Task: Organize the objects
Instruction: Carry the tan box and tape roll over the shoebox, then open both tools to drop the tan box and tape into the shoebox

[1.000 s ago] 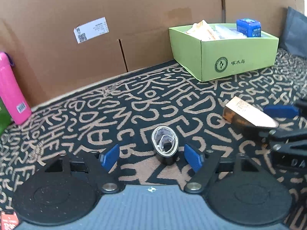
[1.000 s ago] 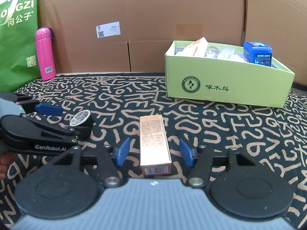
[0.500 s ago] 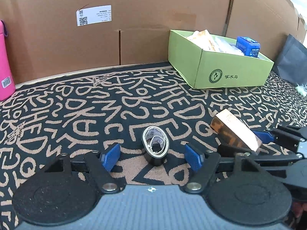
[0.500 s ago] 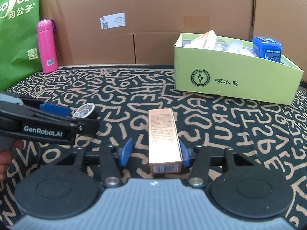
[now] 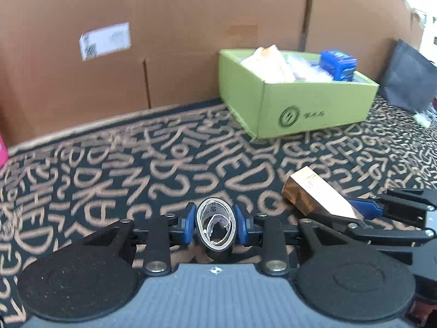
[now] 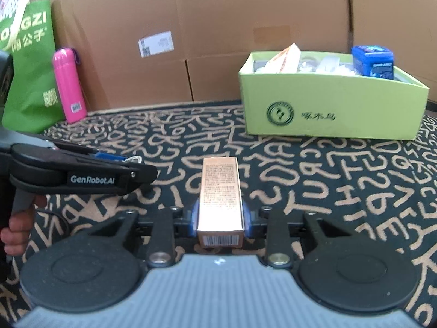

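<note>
A small black roll of tape (image 5: 215,218) with a pale inner ring stands on edge between the blue pads of my left gripper (image 5: 215,227). The jaws are closing and both pads press its sides. A long copper-coloured carton (image 6: 220,188) lies lengthwise between the pads of my right gripper (image 6: 220,218), whose jaws are closing too and touch both its long sides. In the left wrist view the same carton (image 5: 314,194) shows to the right. The left gripper (image 6: 131,164) reaches in from the left of the right wrist view.
An open green box (image 6: 327,109) holding a blue tin (image 6: 372,60) and packets stands at the back right on the letter-patterned mat (image 6: 355,177). Cardboard walls (image 6: 218,27) close the back. A pink bottle (image 6: 69,87) and a green bag (image 6: 30,68) stand back left; a dark bag (image 5: 407,79) far right.
Both grippers have shut from wide open: the left onto the tape roll, the right onto the copper carton. The left view has swung slightly, so the pink bottle is nearly out of frame.
</note>
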### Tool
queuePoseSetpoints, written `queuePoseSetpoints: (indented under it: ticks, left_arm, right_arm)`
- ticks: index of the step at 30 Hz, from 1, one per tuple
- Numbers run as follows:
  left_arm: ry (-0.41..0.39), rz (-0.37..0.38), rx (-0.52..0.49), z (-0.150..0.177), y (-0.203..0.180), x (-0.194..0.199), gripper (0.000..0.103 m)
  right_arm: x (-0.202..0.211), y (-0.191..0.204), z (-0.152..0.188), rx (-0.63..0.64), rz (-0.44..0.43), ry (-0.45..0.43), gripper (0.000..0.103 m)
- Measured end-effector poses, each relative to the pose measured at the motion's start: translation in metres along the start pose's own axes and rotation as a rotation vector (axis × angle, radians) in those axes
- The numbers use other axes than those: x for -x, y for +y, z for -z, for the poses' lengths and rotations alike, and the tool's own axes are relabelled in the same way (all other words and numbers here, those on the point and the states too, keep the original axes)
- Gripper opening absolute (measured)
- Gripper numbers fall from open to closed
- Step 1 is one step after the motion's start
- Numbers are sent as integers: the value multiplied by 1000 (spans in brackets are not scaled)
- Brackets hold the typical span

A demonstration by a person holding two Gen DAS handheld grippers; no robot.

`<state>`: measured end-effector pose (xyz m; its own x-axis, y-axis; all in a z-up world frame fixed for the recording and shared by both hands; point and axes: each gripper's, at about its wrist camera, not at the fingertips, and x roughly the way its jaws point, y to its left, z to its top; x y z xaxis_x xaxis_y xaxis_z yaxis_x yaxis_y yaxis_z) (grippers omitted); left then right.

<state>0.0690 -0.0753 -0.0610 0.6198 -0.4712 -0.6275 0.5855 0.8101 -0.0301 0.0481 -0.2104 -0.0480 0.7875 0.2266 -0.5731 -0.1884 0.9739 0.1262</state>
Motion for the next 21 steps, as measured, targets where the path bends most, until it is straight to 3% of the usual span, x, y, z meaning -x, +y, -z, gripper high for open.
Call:
queuePoseSetpoints:
  ticks: [12, 16, 21]
  left_arm:
    - [-186, 117, -64, -102, -49, 18, 32]
    - [-220, 116, -65, -139, -67, 2, 32]
    - [-217, 91, -65, -171, -81, -40, 32]
  right_arm:
    - [41, -46, -74, -13, 76, -243, 30]
    - [26, -69, -105, -51, 120, -293, 30]
    - [-14, -105, -129, -157, 98, -295, 30]
